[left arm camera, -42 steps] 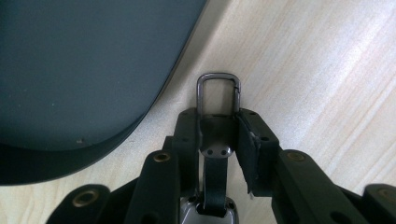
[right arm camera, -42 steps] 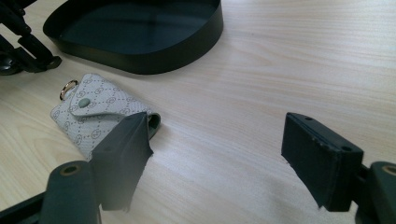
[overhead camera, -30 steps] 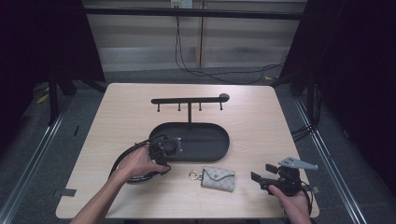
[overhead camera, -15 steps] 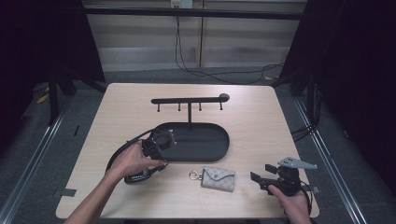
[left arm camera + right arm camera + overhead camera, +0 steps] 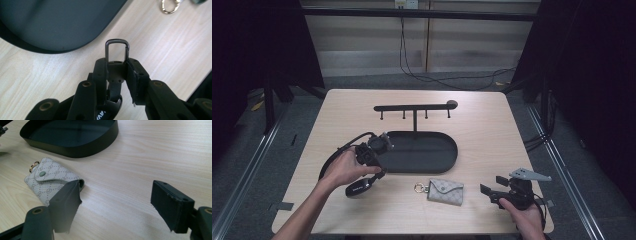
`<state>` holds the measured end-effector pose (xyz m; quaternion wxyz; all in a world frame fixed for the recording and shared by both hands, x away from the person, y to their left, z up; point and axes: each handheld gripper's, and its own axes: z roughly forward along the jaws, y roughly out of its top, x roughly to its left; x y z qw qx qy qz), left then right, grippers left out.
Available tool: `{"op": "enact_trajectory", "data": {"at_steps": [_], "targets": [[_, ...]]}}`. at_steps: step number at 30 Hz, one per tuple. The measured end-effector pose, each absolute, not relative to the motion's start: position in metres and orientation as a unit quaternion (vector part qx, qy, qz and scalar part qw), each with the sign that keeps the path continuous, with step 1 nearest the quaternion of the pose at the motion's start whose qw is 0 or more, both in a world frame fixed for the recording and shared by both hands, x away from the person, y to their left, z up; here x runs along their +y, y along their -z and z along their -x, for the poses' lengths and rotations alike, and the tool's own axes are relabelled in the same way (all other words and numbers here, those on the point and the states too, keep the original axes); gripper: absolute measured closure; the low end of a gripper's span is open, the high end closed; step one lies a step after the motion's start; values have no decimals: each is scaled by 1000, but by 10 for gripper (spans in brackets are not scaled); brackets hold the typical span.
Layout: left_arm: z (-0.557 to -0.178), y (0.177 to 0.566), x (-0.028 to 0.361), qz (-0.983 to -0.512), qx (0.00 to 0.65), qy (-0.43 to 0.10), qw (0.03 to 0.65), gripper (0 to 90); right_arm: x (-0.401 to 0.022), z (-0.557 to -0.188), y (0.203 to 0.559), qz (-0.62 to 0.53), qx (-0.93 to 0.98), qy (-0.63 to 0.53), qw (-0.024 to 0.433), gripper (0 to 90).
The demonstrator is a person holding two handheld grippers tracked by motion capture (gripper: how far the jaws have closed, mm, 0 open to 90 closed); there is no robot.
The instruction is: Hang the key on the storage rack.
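Left tongs (image 5: pixel 116 72) are clenched on a small dark metal clasp (image 5: pixel 117 47) with a black strap, probably a key strap, held just above the table (image 5: pixel 532 130) near its front-left corner, beside a black oval tray (image 5: pixel 447 156). It looks light, rigid at the clasp and floppy below. Right tongs (image 5: pixel 117 205) are released, near a patterned key pouch (image 5: pixel 51 181). Pale wood surface, dim room.

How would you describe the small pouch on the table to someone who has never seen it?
Find the black oval tray in the middle of the wooden table. Just in front of it lies the pouch, pale grey, patterned, with a snap flap and gold ring; nothing else nearby is light-coloured.
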<state>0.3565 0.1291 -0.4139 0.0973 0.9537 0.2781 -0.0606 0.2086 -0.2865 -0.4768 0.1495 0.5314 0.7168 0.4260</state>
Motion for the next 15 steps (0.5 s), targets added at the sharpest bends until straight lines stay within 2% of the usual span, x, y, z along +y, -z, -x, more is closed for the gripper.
{"op": "enact_trajectory", "data": {"at_steps": [6,15], "targets": [[-358,400,134,-950,291,34,110,709,-287,-209,477,-532,716,-427,147,234],[-362,382,143,-944,309,23,114,709,-287,-209,477,-534,716,-426,145,234]]}}
